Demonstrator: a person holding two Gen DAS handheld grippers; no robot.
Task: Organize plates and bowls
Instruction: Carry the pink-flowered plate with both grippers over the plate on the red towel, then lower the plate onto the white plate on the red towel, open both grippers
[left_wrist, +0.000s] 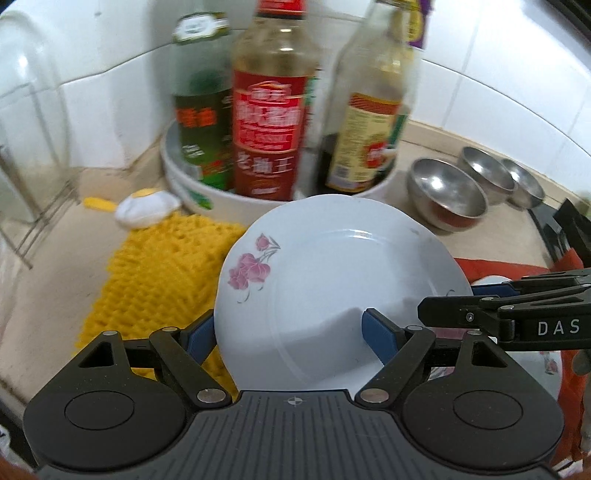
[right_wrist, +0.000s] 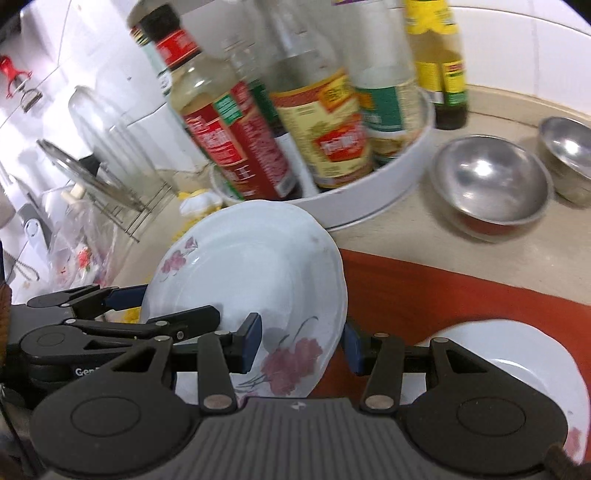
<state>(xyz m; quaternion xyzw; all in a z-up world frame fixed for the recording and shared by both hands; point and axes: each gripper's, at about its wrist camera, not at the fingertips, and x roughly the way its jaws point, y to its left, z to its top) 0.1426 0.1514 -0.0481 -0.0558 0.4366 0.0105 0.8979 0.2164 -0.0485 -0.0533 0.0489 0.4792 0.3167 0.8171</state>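
Observation:
A white plate with pink flowers (left_wrist: 332, 280) is held tilted above the counter; it also shows in the right wrist view (right_wrist: 251, 273). My left gripper (left_wrist: 291, 336) has its blue pads on both sides of the plate's near rim. My right gripper (right_wrist: 301, 341) straddles the plate's right rim, one pad over it, one under. A second white plate (right_wrist: 535, 365) lies on a red cloth (right_wrist: 424, 288) at the lower right. Three steel bowls (left_wrist: 447, 192) stand in a row on the counter to the right; two of them show in the right wrist view (right_wrist: 491, 184).
A round white tray (left_wrist: 192, 192) with several sauce bottles (left_wrist: 267, 122) stands just behind the plate, against the tiled wall. A yellow knitted cloth (left_wrist: 155, 273) lies on the left. A wire rack with glass lids (right_wrist: 99, 173) stands at the far left.

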